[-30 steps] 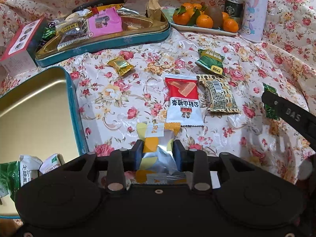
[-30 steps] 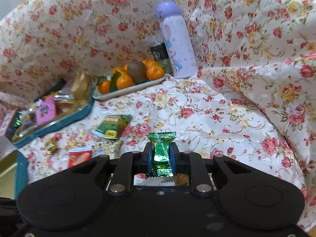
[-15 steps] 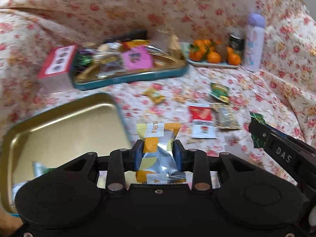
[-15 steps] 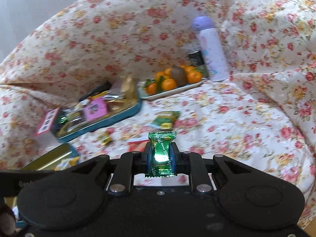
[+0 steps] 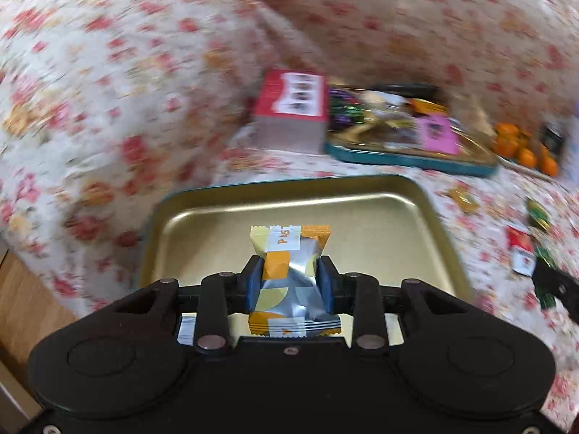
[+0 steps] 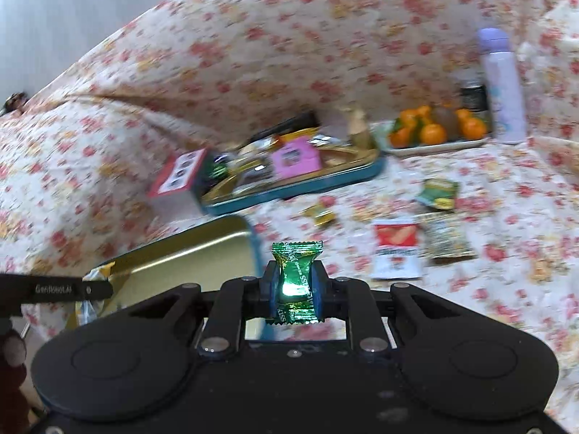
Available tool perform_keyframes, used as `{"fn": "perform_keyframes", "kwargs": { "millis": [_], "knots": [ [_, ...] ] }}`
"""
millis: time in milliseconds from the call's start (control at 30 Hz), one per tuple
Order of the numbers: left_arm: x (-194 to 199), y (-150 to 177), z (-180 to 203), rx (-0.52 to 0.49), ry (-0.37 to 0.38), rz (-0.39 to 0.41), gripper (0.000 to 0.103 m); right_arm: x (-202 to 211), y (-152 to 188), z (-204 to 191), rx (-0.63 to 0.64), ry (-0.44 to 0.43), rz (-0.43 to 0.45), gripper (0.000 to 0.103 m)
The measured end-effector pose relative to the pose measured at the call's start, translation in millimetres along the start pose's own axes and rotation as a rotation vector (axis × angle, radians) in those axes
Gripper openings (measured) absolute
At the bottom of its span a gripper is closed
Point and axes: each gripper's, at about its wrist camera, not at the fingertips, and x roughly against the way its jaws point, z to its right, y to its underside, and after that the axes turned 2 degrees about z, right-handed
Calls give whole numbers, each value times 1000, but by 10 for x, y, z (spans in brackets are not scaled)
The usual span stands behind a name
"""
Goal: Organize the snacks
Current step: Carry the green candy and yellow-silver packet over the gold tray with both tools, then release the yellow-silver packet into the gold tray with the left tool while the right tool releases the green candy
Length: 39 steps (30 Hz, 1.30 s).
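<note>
Both grippers have swung left since a second ago, and the gold tin (image 5: 362, 213) now sits right under the left gripper (image 5: 288, 282), which clamps the orange-and-silver packet (image 5: 286, 271) above it. The right gripper (image 6: 294, 285) grips the green candy (image 6: 295, 278) beside the tin's rim. Drop-off step: next, probably lower and let go.
</note>
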Motion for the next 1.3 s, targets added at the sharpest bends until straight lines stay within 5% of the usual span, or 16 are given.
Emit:
{"fn": "perform_keyframes", "kwargs": {
  "millis": [500,900,1300],
  "knots": [
    [-290,75,-460,64,3,-22,42,-381,52,-801,134,-99,-54,20],
    [-186,69,-527,84,15,24,44,-700,149,-1087,190,-107,-97,20],
    [-215,85,-473,65,-21,-14,44,-798,153,-1209,224,-92,-86,21]
  ]
}}
